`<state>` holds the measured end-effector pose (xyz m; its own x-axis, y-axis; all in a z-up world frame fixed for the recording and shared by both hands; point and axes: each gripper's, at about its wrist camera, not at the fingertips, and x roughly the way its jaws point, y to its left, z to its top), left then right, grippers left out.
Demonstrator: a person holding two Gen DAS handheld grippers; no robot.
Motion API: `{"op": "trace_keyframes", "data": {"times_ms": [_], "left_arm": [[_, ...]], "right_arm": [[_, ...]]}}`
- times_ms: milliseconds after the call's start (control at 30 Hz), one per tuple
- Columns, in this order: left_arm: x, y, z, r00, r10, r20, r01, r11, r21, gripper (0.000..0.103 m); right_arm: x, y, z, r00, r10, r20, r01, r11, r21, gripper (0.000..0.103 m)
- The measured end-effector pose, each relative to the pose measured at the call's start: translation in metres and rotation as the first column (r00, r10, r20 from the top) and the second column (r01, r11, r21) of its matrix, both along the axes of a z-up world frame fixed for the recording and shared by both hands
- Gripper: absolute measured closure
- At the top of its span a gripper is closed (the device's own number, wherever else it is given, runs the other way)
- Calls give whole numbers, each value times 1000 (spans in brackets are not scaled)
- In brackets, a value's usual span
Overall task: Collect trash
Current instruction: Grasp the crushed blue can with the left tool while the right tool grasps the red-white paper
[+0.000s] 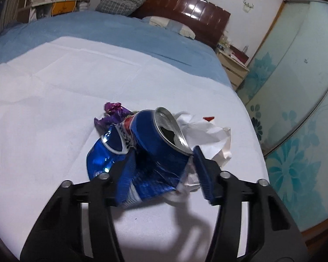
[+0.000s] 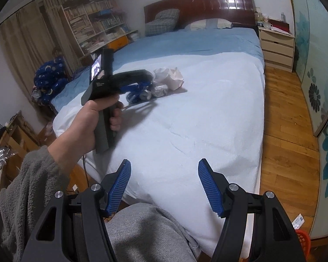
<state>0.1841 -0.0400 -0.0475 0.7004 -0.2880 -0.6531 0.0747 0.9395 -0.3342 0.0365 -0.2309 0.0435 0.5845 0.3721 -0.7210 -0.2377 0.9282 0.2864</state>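
The left tongs (image 1: 158, 174) clamp a crushed blue soda can (image 1: 142, 150), its open top turned up and toward the right. The can rests on the bed's white sheet (image 1: 54, 91). Crumpled white paper (image 1: 205, 135) touches the can on the right; a purple wrapper (image 1: 113, 113) lies just behind it.

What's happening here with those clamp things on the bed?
A person is clearing trash off the bed with two handheld grippers. The left gripper is around a crushed blue can, beside crumpled paper and a purple wrapper; whether it is clamped is unclear. The right gripper hangs open and empty near the bed's edge.
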Motion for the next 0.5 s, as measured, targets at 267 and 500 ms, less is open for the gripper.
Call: {"op": "trace_keyframes", "data": {"times_ms": [267,500], "left_arm": [[-13,15,7,999,30,38,-28,999,-42,58],[-44,41,32,992,59,113,-46,992,-115,59]], "right_arm": [[1,-2,3,1000,4,15,-3,1000,-17,38],[12,0,0,1000,16,18,-16,1000,7,38]]}}
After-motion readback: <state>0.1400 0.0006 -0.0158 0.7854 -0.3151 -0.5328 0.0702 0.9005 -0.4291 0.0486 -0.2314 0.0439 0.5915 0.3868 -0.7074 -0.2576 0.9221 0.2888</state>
